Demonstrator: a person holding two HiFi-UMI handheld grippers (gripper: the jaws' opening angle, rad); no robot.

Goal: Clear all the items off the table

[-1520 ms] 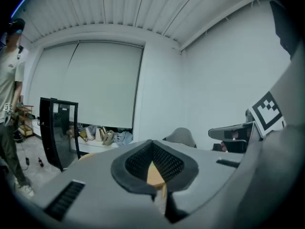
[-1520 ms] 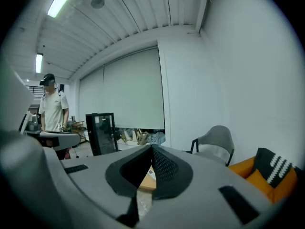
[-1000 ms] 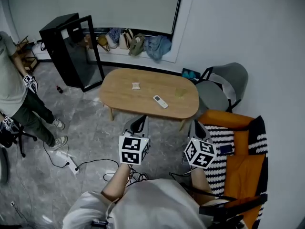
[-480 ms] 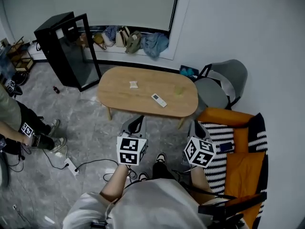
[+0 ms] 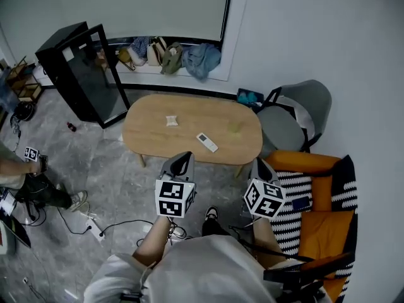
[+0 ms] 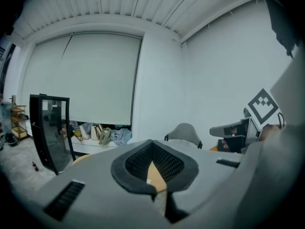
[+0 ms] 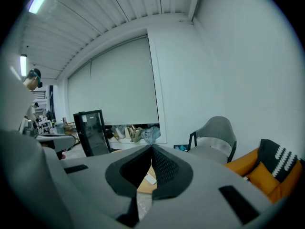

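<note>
While left tongs [image 5: 184,161], right tongs [image 5: 259,166] clench nothing, table [image 5: 148,139] holds 1 remote [image 5: 206,142]; 1 packet [image 5: 171,120]; 1 greenish item [image 5: 235,127]

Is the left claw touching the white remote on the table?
Apart. The head view shows bare table between the shut left claw and the remote.

A second person [image 5: 38,191] is cut off by the left edge, so only part of them shows. On the table [image 5: 151,141], a small pale scrap [image 5: 171,120] and a faint yellowish patch [image 5: 235,127] are too small to tell. In both gripper views the table hides behind the jaws — just a sliver shows.
</note>
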